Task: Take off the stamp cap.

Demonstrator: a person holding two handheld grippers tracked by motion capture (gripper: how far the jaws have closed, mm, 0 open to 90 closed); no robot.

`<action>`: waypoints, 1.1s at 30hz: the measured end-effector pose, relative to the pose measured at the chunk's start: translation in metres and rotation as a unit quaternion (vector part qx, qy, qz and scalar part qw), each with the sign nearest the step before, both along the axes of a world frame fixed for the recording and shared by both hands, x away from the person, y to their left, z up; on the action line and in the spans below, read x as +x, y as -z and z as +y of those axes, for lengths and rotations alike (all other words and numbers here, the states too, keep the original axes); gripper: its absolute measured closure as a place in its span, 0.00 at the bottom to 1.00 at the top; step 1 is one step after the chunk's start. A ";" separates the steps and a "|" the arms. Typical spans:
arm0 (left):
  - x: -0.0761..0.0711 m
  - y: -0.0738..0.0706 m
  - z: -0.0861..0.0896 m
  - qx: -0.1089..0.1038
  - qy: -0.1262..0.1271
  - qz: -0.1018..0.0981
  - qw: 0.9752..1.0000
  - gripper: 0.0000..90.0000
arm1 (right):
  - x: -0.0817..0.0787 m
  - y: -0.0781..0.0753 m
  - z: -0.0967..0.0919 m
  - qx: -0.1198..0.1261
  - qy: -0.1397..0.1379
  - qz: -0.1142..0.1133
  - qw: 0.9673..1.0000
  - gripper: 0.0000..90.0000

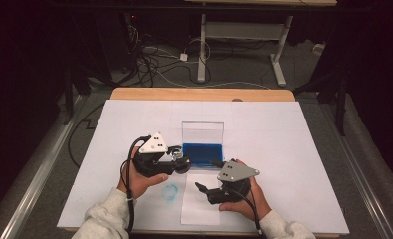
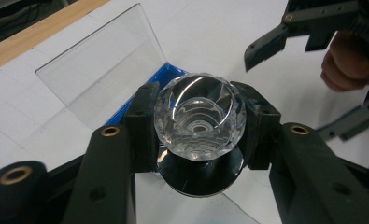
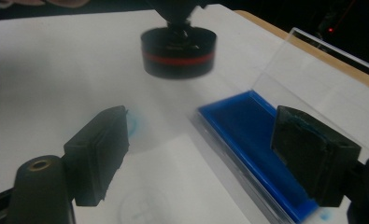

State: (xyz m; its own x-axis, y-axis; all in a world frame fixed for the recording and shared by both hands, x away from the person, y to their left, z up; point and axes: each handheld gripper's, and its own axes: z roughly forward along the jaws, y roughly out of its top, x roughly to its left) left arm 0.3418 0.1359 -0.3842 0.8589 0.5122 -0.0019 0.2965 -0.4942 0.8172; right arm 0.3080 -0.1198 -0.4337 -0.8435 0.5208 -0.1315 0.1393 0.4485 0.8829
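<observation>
No lettering, brand, number or sign can be read anywhere. The blue round stamp mark (image 1: 170, 191) on the white sheet (image 1: 283, 144), lower centre of the high view, is too faint and small for any characters to be made out. The red band around the black stamp base (image 3: 178, 51), at the top of the right gripper view, carries no writing.

1. The ink pad case (image 1: 202, 152) is sitting mid-table, its clear lid (image 1: 202, 131) standing upright and blocking any reach from the table's far edge.
2. The stamp (image 1: 180, 164), clamped in the left gripper (image 1: 176, 160), is hanging just beside the case's left end.
3. The right gripper (image 1: 207, 191), jaws apart, is occupying the near side over the small paper sheet (image 1: 200, 208).
4. Both far corners of the table (image 1: 134, 94) are lying open.
</observation>
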 end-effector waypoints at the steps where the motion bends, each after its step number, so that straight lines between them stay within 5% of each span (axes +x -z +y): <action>1: -0.001 0.000 -0.001 0.000 -0.001 -0.001 1.000 0.60 | 0.000 0.000 0.004 -0.002 -0.004 -0.003 1.000 0.22; 12: -0.005 0.003 -0.011 -0.016 0.003 0.003 1.000 0.60 | -0.001 0.009 0.027 0.002 -0.022 0.004 1.000 0.24; 19: -0.007 0.007 -0.018 -0.025 0.007 0.010 1.000 0.60 | 0.001 0.009 0.028 0.013 -0.009 0.002 1.000 0.26; 27: -0.009 0.006 -0.021 -0.035 0.012 0.010 0.999 0.60 | 0.008 0.016 0.026 0.017 -0.002 0.024 1.000 0.28; 33: -0.009 0.010 -0.027 -0.028 0.020 0.009 0.999 0.60 | 0.008 0.016 0.026 0.022 0.000 0.025 0.999 0.30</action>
State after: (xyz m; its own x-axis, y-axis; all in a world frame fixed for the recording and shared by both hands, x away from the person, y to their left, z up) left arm 0.3324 0.1088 -0.3940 0.8782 0.4763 -0.0441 0.2916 -0.4600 0.8387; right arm 0.3160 -0.0933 -0.4494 -0.8483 0.5254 -0.0659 0.1838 0.4090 0.8939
